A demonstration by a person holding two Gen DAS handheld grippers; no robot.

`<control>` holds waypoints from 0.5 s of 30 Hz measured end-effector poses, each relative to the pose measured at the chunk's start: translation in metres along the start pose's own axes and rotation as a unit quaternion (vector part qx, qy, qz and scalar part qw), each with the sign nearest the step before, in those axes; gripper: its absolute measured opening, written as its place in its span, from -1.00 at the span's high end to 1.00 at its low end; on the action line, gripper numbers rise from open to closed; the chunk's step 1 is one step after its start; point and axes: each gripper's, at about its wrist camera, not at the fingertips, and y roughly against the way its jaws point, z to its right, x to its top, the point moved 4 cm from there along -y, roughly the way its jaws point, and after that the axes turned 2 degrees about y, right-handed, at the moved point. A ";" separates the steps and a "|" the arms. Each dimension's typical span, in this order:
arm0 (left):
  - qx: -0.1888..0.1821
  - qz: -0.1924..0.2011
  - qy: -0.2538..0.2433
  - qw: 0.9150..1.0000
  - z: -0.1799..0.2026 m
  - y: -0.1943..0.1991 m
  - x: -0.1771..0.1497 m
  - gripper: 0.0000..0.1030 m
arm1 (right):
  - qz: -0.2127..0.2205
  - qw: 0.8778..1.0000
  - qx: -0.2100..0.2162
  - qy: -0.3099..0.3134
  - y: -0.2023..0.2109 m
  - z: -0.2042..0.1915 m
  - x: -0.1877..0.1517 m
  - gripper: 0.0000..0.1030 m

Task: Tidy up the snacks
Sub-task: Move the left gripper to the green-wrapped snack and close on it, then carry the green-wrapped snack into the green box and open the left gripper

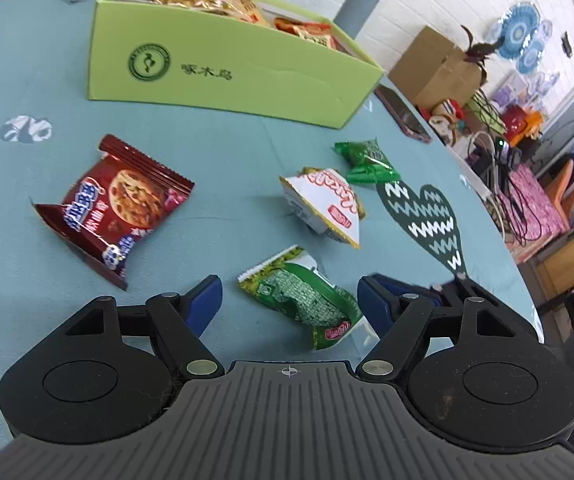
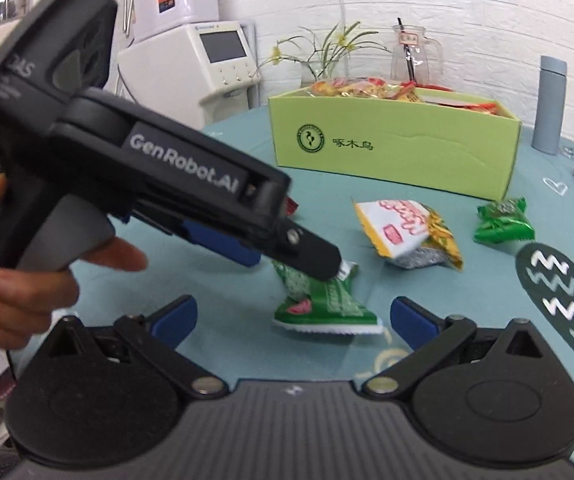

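our left gripper point(image 1: 289, 300) and right gripper point(image 2: 292, 316) both stand apart, empty, around the near green snack packet point(image 1: 307, 300) on the teal tablecloth point(image 1: 27, 240); the green box point(image 1: 223, 68) sits far.

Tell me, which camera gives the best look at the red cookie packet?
The left wrist view. There the red cookie packet lies whole and unblocked on the teal tablecloth, left of the tongs. In the right wrist view the other handheld tool covers it; only a small red corner shows beside that tool.
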 end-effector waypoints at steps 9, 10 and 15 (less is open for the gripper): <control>0.001 0.017 -0.040 0.999 0.010 -0.004 -0.009 0.53 | -0.024 1.000 -0.011 -0.003 -0.012 -0.006 0.002 -0.14; -0.004 0.016 -0.032 0.999 0.008 -0.003 -0.011 0.61 | -0.025 1.000 -0.012 -0.006 -0.012 -0.005 0.003 -0.14; -0.029 0.026 0.006 0.999 -0.001 0.018 -0.003 0.72 | -0.019 1.000 0.014 -0.016 -0.007 -0.010 0.010 -0.05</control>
